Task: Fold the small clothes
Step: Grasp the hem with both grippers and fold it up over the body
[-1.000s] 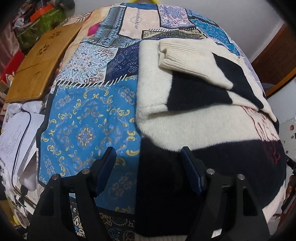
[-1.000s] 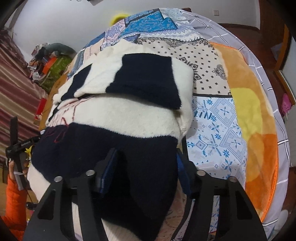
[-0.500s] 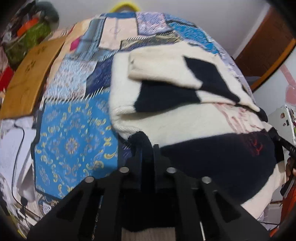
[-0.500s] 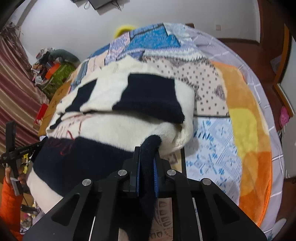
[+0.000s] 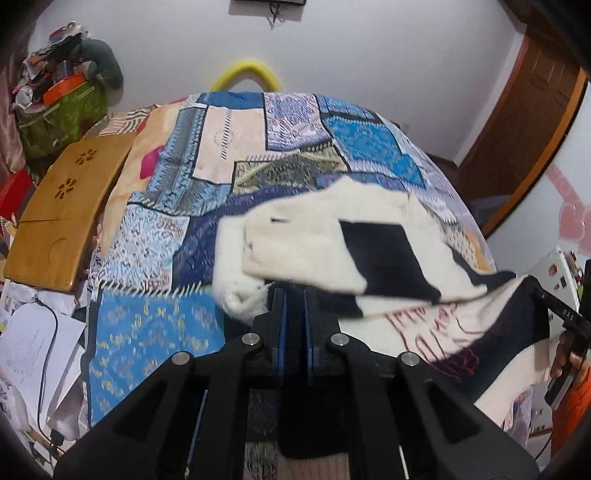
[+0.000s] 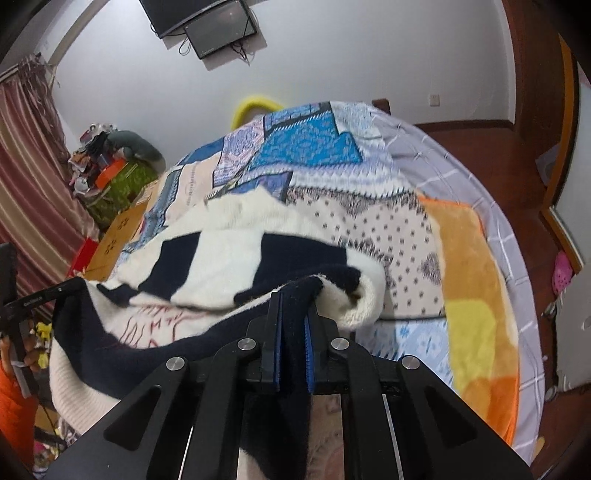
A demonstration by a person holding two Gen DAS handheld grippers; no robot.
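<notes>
Both grippers clamped on hem of cream-and-navy knitted sweater (image 5: 325, 243), lifted off the blue patchwork bedspread (image 5: 155, 236).
Left gripper (image 5: 293, 295) pinches the navy band at the sweater's left edge, right gripper (image 6: 293, 299) the same band at its right edge; rest sags between and lies on the bed ahead. Left view only: bamboo lap tray (image 5: 62, 214), papers. Right view only: orange-yellow fleece blanket (image 6: 476, 306), wall-mounted screen (image 6: 207, 22).
</notes>
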